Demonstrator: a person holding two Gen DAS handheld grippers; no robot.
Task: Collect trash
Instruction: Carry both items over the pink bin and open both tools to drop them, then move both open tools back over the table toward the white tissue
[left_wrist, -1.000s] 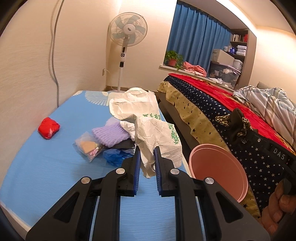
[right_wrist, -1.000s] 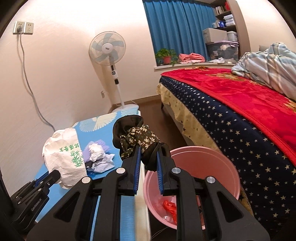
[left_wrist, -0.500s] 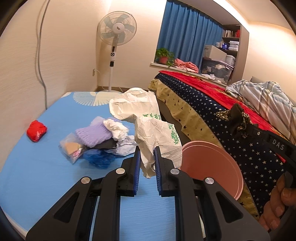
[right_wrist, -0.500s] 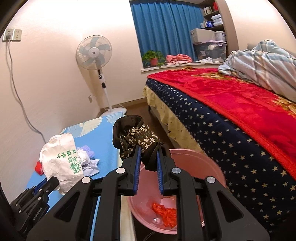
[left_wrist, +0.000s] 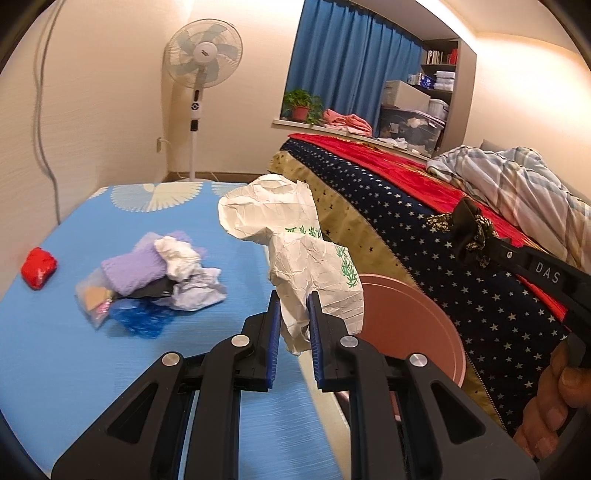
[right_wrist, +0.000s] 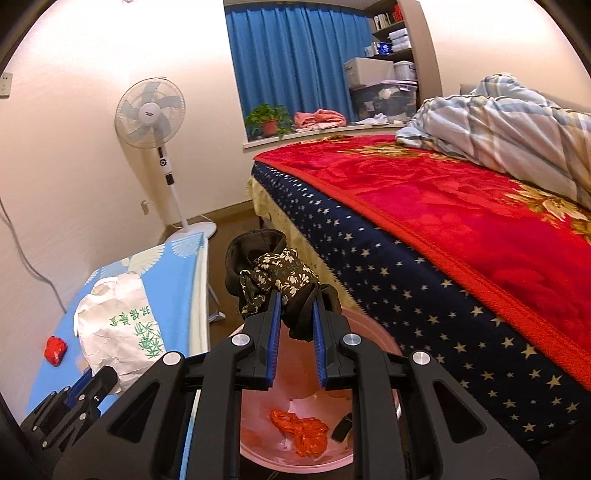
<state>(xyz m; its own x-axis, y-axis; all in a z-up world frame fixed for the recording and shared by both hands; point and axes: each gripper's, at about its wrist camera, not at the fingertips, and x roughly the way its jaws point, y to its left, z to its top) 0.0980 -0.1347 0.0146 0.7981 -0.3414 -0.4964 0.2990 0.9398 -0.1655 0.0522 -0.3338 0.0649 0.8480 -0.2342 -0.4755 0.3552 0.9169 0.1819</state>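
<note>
Both grippers have shifted toward the pink bin (right_wrist: 373, 336) vs 1 s ago: in the right wrist view the bin sat ahead & to the right, now it's directly under the right gripper (right_wrist: 295, 317), w/ orange scrap (right_wrist: 299, 430) and a small dark piece visible inside. Means the floral black cloth wad (right_wrist: 275, 278) looks ready to drop; my read is release is the next step. Right jaws are closed tight on that wad, which sticks up past the tips.

Left gripper (left_wrist: 293, 314) jaws pinched on the crumpled white paper bag (left_wrist: 295, 254), bag lifted off the blue table (left_wrist: 55, 350), hanging near the table's right edge, bin rim (left_wrist: 424, 317) just beside. It has drifted right too; the pile looks farther left now.

Left on the table: mixed pile (purple cloth, tissue, blue plastic, clear packet) (left_wrist: 155, 277) and a red wad (left_wrist: 38, 267) apart, near the wall.

Room: bin is wedged btwn table edge and bed side (right_wrist: 424, 295), narrow gap. Both loads share one opening, so going one at a time seems safer. Bag is bulky; may snag the rim.
</note>
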